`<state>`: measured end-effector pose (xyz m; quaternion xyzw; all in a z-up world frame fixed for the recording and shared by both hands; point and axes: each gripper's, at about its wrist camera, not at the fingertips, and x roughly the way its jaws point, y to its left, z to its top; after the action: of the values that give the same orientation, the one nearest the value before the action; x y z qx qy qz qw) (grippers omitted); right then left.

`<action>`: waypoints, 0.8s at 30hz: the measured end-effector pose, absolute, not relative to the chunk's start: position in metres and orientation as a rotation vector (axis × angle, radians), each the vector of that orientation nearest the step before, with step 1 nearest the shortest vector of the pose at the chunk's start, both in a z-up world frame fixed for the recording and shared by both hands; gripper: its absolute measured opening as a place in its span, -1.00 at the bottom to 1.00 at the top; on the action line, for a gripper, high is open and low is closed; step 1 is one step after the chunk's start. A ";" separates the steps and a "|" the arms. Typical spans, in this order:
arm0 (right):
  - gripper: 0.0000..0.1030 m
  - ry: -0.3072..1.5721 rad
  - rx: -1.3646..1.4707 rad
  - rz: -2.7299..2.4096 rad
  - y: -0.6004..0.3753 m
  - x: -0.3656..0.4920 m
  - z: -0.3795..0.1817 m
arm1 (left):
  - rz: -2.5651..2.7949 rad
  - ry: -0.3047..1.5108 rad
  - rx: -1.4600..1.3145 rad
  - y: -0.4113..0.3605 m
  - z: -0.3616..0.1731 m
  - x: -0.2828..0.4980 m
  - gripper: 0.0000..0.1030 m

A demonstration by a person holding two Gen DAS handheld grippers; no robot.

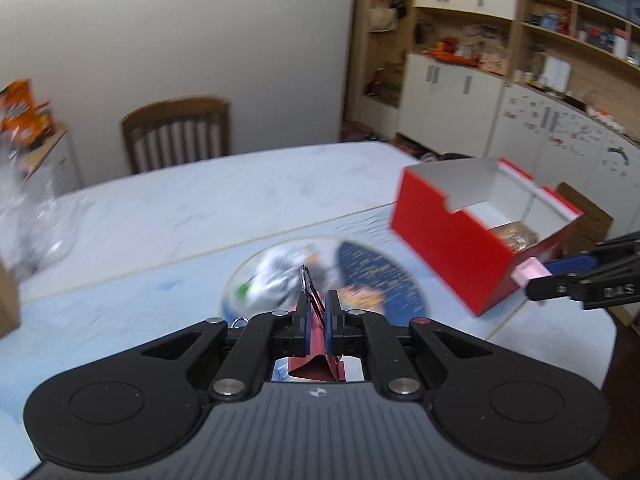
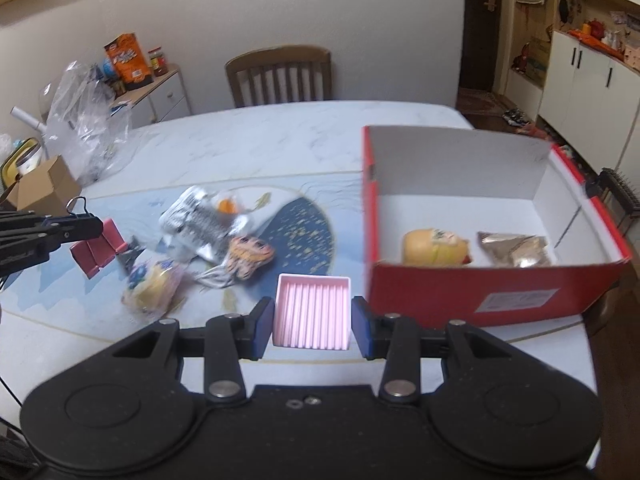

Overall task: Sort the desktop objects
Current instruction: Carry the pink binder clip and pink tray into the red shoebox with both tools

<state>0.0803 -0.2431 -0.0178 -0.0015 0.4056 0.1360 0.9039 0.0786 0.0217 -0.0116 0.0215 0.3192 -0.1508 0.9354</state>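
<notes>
My left gripper (image 1: pixel 317 322) is shut on a red binder clip (image 1: pixel 316 364) by its wire handle, held above the table mat; the clip also shows in the right wrist view (image 2: pixel 96 250). My right gripper (image 2: pixel 312 318) is shut on a pink ribbed box (image 2: pixel 313 306), held above the table just left of the red cardboard box (image 2: pixel 472 284). That box holds a yellow snack pack (image 2: pixel 434 246) and a brown foil packet (image 2: pixel 516 250). Several snack packets (image 2: pixel 208 220) lie on the mat between the grippers.
A wooden chair (image 2: pixel 280 76) stands at the table's far side. A clear plastic bag (image 2: pixel 86 116) and a small brown carton (image 2: pixel 44 186) sit at the table's left end. Cabinets and shelves (image 1: pixel 520 80) line the right wall.
</notes>
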 end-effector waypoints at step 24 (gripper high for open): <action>-0.22 0.797 -0.036 0.253 -0.372 0.145 -0.004 | -0.513 0.618 0.144 -0.172 0.006 0.159 -0.91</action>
<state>0.1446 -0.3725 -0.0039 -0.0175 0.3871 0.1229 0.9136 0.1594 -0.1720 0.0061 0.0700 0.3006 -0.2492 0.9180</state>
